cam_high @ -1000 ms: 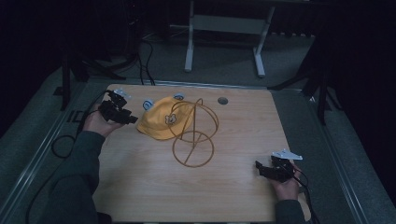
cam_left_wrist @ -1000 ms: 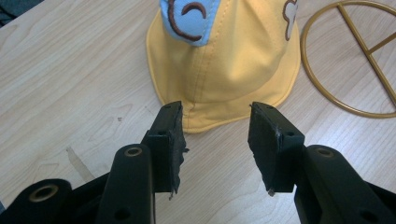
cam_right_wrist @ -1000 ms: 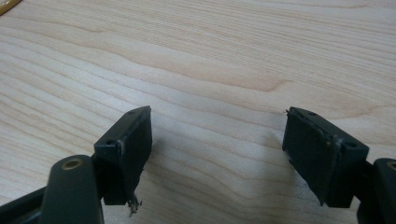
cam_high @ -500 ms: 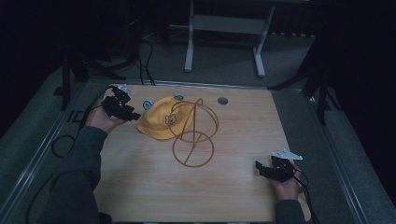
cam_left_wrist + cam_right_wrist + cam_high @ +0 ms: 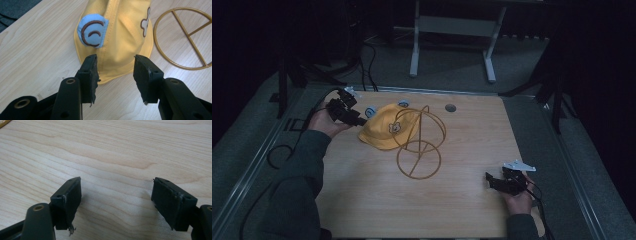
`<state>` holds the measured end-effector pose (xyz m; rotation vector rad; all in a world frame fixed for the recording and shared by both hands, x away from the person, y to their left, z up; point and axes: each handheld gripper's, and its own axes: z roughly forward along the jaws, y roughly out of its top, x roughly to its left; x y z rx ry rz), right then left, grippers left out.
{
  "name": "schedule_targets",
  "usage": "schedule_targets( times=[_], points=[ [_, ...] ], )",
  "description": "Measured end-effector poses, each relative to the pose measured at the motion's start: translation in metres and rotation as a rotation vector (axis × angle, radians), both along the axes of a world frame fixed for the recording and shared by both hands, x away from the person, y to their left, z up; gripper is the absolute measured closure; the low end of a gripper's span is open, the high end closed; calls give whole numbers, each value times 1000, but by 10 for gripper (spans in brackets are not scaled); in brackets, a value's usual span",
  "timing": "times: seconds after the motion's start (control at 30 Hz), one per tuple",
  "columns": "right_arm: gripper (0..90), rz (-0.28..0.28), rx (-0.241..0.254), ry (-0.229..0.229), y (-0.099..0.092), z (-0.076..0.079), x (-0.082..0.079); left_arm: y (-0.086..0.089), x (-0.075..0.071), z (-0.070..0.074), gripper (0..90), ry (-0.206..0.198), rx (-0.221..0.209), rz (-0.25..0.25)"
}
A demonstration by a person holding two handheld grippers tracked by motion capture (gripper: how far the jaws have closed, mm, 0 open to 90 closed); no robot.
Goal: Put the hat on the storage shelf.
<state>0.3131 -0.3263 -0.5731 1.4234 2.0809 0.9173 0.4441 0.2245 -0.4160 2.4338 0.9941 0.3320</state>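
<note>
A yellow cap [image 5: 384, 131] with blue ear patches lies on the wooden table [image 5: 472, 145], draped against a gold wire stand [image 5: 419, 145]. In the left gripper view the cap [image 5: 120, 37] shows its blue patch [image 5: 92, 33], and the stand's ring base [image 5: 185, 37] lies at the right. My left gripper [image 5: 358, 120] is open at the cap's left edge; its jaws [image 5: 116, 72] straddle the brim from just above. My right gripper [image 5: 490, 180] rests open near the table's front right, with bare wood between its jaws [image 5: 116, 200].
A round hole [image 5: 450, 107] sits near the table's far edge. Cables [image 5: 287, 145] trail off the left side. A metal frame leg [image 5: 414, 45] stands on the floor beyond the table.
My left gripper has moved slightly away and toward the cap's edge. The right gripper has stayed put.
</note>
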Motion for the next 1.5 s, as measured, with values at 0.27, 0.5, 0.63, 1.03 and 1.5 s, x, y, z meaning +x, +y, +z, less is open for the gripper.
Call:
schedule_targets(
  times=[0.27, 0.5, 0.63, 1.03, 1.5],
  points=[
    [240, 0, 0, 0, 0, 0, 0, -7, 4, 3, 542, 4, 10, -13],
    [240, 0, 0, 0, 0, 0, 0, -12, 5, 6, 543, -6, 5, -24],
    [240, 0, 0, 0, 0, 0, 0, -16, 7, 10, 546, -13, 3, -23],
    [240, 0, 0, 0, 0, 0, 0, -26, 16, 22, 553, -18, 17, -35],
    [240, 0, 1, 0, 0, 0, 0, -45, 32, 19, 553, -14, 50, -58]
  ],
)
